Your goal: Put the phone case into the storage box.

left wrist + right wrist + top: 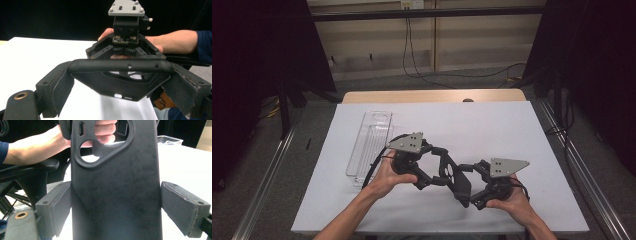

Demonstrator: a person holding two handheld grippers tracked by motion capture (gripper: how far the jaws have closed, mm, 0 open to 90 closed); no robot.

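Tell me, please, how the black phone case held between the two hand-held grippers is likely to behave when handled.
The black phone case looks thin and hollow with a large camera cutout, so it is probably light and somewhat flexible. Its matte surface should grip the padded jaws rather than slip. Being a flat shell, it seems unlikely to roll, and would probably lie flat on the white table if released.

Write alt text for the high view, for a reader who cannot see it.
Two hands hold a flat black phone case between a left claw and a right claw above a white table cover. A clear plastic tray lies to the left.
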